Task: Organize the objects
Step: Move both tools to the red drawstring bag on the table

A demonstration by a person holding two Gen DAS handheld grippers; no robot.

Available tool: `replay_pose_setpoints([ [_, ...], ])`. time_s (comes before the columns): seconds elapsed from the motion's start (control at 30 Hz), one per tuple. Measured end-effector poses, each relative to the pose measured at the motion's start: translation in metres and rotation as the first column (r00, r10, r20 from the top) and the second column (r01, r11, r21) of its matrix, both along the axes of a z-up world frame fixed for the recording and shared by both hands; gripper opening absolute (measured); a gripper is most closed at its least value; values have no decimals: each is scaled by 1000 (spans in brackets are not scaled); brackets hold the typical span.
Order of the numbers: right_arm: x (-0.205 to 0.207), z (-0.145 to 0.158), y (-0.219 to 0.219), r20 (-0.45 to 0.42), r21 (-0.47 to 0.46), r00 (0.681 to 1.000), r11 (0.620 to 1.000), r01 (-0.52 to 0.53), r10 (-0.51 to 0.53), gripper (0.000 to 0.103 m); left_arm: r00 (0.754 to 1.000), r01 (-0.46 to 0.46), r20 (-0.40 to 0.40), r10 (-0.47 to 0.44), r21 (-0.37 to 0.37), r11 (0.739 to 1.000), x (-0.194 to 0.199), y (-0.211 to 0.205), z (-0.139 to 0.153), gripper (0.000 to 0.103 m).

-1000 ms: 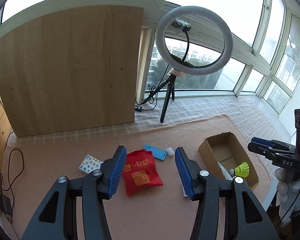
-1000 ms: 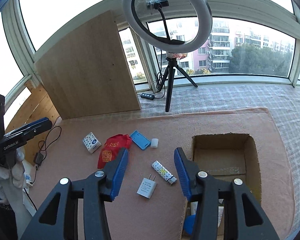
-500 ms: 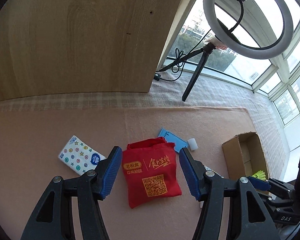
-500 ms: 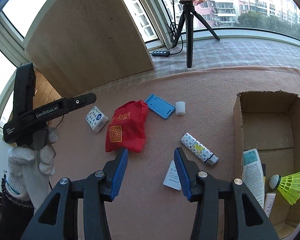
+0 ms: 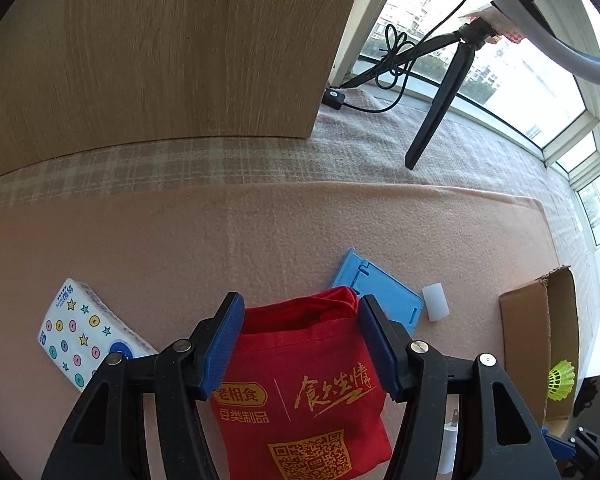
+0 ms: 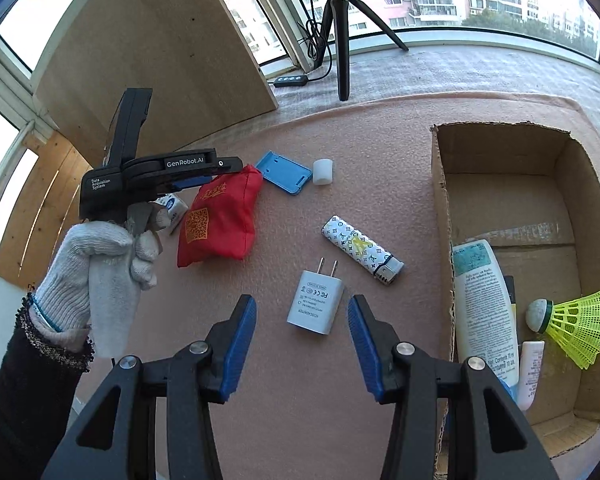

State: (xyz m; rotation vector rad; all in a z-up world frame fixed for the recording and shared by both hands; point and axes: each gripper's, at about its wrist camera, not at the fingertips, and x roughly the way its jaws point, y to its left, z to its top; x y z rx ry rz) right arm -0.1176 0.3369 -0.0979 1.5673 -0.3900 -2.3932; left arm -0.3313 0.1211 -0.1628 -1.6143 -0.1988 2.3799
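A red bag [image 5: 300, 384] with gold writing and a square code is lying flat on the pink mat [image 5: 260, 232]. The left gripper [image 5: 298, 344] is reaching over it with its blue fingers [image 5: 225, 344] spread wide, one at each side of the bag's top end; whether they are touching the cloth cannot be told, and they are not closing on anything. In the right wrist view a white-gloved hand [image 6: 100, 264] is holding that gripper by its black handle above the bag's upper end.

Just behind the bag a blue plastic tray [image 5: 380, 292] is lying flat, its near corner under the bag's rim, and a small white cap [image 5: 436, 302] is sitting just beside the tray. To the bag's left a white pack with coloured stars and dots [image 5: 86, 336] is resting on the mat, partly behind the gripper.

The right gripper [image 6: 302, 346] is hovering with its jaws wide apart and nothing between them, pointing at a white plug adapter [image 6: 316, 304] lying flat with its prongs facing away. Near it a patterned lighter [image 6: 360, 250] is lying at a slant.

At the right a cardboard box [image 6: 440, 184] is standing open on the mat, holding a white tube [image 6: 484, 304], a smaller tube and a yellow shuttlecock [image 6: 576, 322]. Behind the mat a wooden board [image 5: 172, 48] is standing upright and a black tripod [image 6: 342, 32] is standing by the window
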Motion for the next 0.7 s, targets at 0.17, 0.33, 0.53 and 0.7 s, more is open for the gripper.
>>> replay_pose_setpoints([
  [0.17, 0, -3, 5, 12, -6, 1000, 1000, 18, -18, 44, 1000, 23, 10, -23, -21, 1000, 4, 3, -6, 62],
  [0.33, -1, -6, 5, 21, -27, 999, 999, 26, -25, 44, 997, 73, 18, -73, -36, 997, 28, 8, -10, 62],
  [0.53, 2, -1, -3, 7, -32, 1000, 999, -3, 3, 44, 999, 38, 20, -39, 11, 999, 72, -5, -14, 62],
  [0.7, 11, -3, -12, 11, -52, 1000, 998, -20, 21, 44, 1000, 2, 1, -2, 18, 1000, 118, -16, -15, 62],
])
